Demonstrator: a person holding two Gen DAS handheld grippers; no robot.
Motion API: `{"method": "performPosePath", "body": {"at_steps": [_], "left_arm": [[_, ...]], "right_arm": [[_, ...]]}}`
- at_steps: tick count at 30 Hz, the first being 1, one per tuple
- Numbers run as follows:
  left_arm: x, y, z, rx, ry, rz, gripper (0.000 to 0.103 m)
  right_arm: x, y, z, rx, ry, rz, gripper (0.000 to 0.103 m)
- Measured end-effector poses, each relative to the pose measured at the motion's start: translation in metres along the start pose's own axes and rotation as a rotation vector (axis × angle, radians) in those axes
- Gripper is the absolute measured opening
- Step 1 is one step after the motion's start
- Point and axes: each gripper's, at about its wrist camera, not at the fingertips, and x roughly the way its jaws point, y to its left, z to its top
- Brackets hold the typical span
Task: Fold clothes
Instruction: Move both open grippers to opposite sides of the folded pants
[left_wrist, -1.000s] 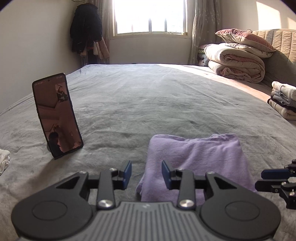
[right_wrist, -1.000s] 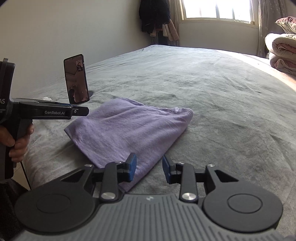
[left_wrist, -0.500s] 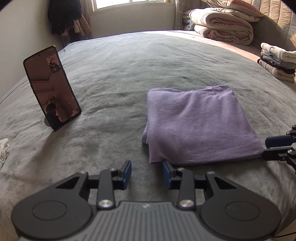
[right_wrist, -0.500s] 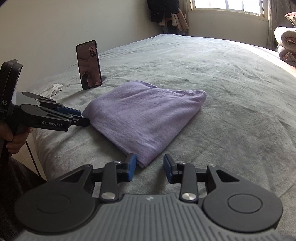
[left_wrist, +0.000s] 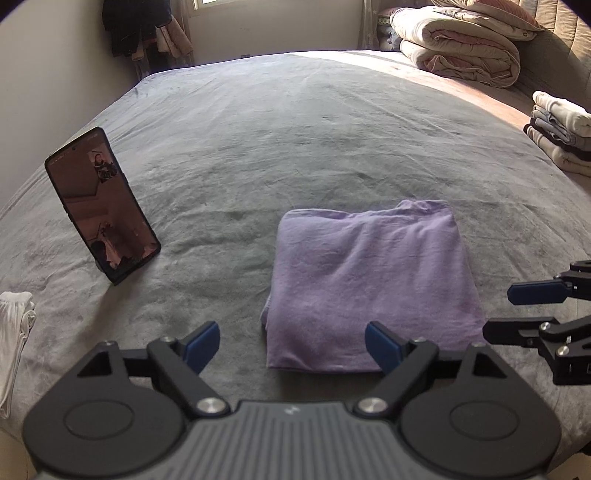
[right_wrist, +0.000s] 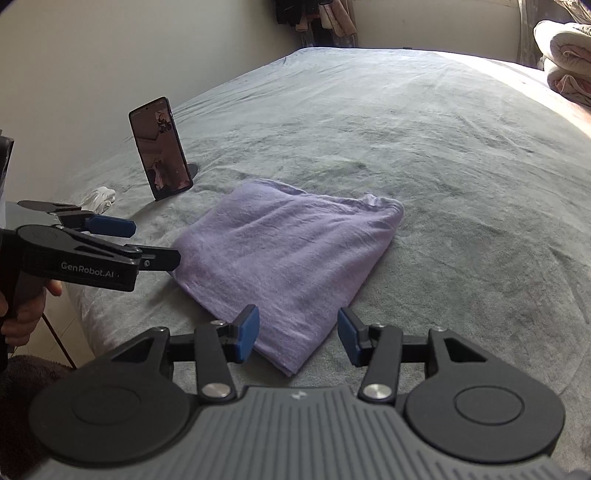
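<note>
We see a folded purple garment (left_wrist: 373, 280) on the grey bed (left_wrist: 295, 147) near a window-lit wall. Our left gripper (left_wrist: 291, 345) and right gripper (right_wrist: 297, 334) both gape wide, holding nothing.

Bedroom surroundings, grey bedspread (left_wrist: 295, 122).
Phone (left_wrist: 102, 205) propped upright, screen lit. Rolled quilts (left_wrist: 458, 48) far right by headboard; stacked folded clothes (left_wrist: 561, 136) near right edge. White cloth (left_wrist: 14, 332) at left edge. Dark coats (left_wrist: 129, 26) hanging in corner.

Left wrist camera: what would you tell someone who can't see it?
A folded purple cloth lies on a grey bed, just ahead of the open left hand-held gripper. A phone stands propped to its left; the right hand-held gripper pokes in from the right.
</note>
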Motion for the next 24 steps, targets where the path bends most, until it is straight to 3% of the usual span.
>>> {"method": "performPosePath", "body": {"at_steps": [9, 18, 24], "left_arm": [[0.016, -0.010, 0.008, 0.062, 0.045, -0.035, 0.096], [0.055, 0.035, 0.020, -0.014, 0.115, -0.139, 0.096], [0.092, 0.074, 0.029, -0.203, 0.162, -0.347, 0.092]], "right_arm": [[0.006, 0.003, 0.010, 0.038, 0.058, 0.035, 0.067], [0.023, -0.023, 0.016, 0.142, 0.089, 0.045, 0.067], [0.043, -0.055, 0.017, 0.325, 0.078, 0.107, 0.067]]}}
